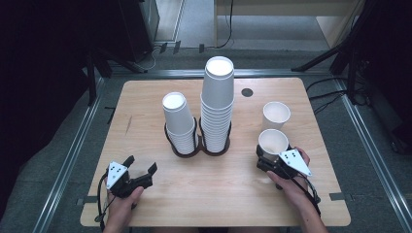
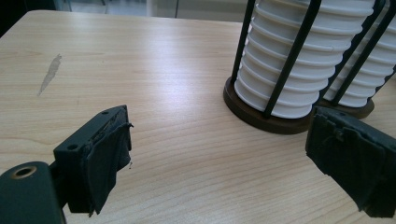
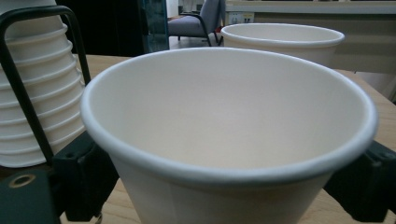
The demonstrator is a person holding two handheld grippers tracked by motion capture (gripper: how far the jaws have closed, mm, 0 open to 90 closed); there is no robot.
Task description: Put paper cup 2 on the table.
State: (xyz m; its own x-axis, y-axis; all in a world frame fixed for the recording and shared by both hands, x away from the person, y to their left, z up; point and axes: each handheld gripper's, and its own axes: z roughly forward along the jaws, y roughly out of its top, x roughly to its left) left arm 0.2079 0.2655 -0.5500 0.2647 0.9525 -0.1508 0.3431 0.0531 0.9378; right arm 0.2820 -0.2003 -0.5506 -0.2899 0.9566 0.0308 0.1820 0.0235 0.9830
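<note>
Standing upright — cup, mouth up

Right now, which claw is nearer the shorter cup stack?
Left. The left claw sits open just in front and left of the shorter stack; the right claw is farther right, around an upright cup.

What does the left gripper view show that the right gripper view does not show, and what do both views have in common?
Left gripper view alone: the left gripper with open, empty jaws, a grey stain on the table, and a round dark holder base. Right gripper view alone: the right gripper with a near cup between its jaws, a second upright cup behind, and a chair. Both: stacked cups behind black holder bars.
</note>
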